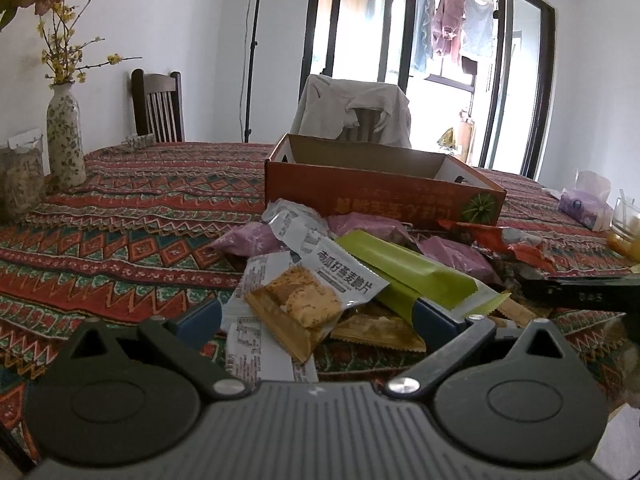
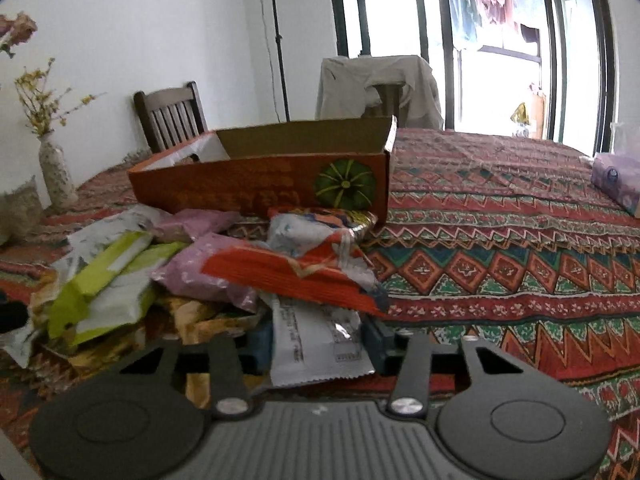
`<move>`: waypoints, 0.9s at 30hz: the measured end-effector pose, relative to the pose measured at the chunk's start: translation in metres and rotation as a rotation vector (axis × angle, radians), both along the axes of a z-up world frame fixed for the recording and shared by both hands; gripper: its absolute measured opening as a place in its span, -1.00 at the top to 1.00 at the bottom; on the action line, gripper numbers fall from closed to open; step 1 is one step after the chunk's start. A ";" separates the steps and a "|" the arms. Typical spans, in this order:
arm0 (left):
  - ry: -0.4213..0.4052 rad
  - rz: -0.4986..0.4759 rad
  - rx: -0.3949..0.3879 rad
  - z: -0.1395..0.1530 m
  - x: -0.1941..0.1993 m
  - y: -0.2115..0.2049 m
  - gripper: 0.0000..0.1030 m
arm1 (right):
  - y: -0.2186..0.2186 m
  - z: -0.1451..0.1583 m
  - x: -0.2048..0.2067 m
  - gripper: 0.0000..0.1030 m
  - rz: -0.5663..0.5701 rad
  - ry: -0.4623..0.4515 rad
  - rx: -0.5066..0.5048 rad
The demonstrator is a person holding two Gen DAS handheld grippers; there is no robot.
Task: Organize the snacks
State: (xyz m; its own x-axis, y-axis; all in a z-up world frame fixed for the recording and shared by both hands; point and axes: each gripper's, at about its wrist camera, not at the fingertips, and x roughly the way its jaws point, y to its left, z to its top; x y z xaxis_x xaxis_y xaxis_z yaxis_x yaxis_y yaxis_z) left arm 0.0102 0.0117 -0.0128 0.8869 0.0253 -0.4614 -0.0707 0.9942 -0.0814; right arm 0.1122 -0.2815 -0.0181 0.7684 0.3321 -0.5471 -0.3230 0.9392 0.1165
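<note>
The right hand-held gripper (image 2: 316,346), lower centre, pinches a white snack packet (image 2: 316,344) at the pile's near edge, below the cardboard box (image 2: 260,184). The left hand-held gripper (image 1: 320,316) stands spread. Packets: light, crinkly, slippery; grip sealed ends.

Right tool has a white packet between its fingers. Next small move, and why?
Probably finish closing, then lift toward the orange box. The right tool brackets the white packet, whose far end lies under an orange wrapper; the box looks empty from here.
</note>
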 end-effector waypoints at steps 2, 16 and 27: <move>0.003 0.005 0.002 0.000 0.000 0.000 -1.00 | -0.001 0.004 -0.011 0.43 0.000 -0.023 0.012; 0.033 0.035 0.040 0.000 0.013 0.003 -1.00 | 0.011 0.042 -0.055 0.77 0.072 -0.175 0.109; 0.068 -0.039 0.180 -0.010 0.048 -0.001 -0.75 | 0.023 0.050 -0.052 0.77 0.089 -0.196 0.121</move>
State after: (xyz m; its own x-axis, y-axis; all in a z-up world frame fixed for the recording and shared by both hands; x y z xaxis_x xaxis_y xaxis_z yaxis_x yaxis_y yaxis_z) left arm 0.0581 0.0107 -0.0226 0.8556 0.0788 -0.5116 -0.0306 0.9943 0.1020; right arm 0.0600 -0.2586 0.0316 0.8206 0.4573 -0.3427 -0.4313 0.8890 0.1535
